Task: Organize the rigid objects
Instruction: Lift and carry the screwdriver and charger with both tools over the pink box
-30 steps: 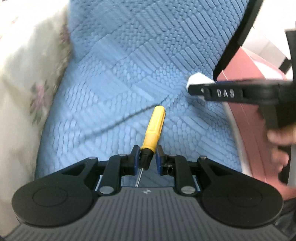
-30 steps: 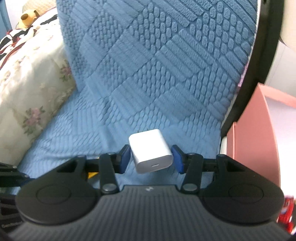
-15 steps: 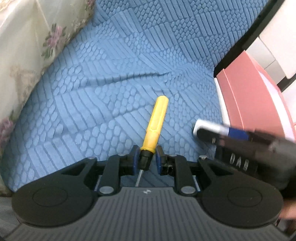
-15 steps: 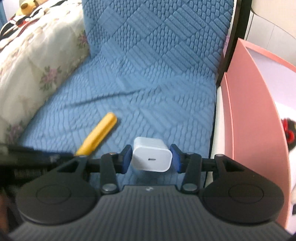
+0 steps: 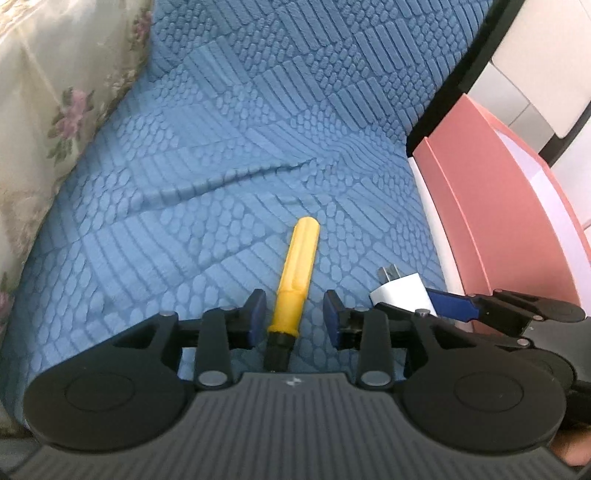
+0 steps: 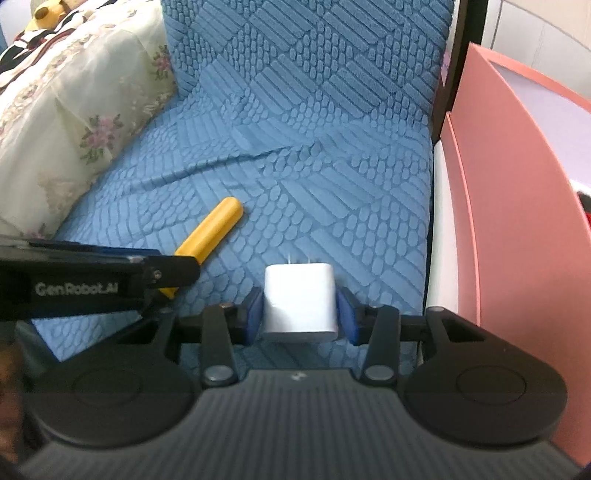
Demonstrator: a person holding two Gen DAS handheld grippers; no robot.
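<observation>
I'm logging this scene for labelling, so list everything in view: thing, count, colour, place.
screwdriver: one, yellow handle with black collar, lying on the seat between the left gripper's open jaws, which have just been opening.
charger plug: one, white, prongs pointing away, clamped in the right gripper just right of the screwdriver.
seat cover: one, blue textured, over seat and backrest.
floral bedding: cream, left of the seat.
plush toy: yellow, far top left, partly seen.
pink panel: right of the seat.
left gripper: black, blue pads.
right gripper: black, blue pads.

two close wrist views, angled steeply down, sharing the blue cushion (image 5: 229, 155)
</observation>
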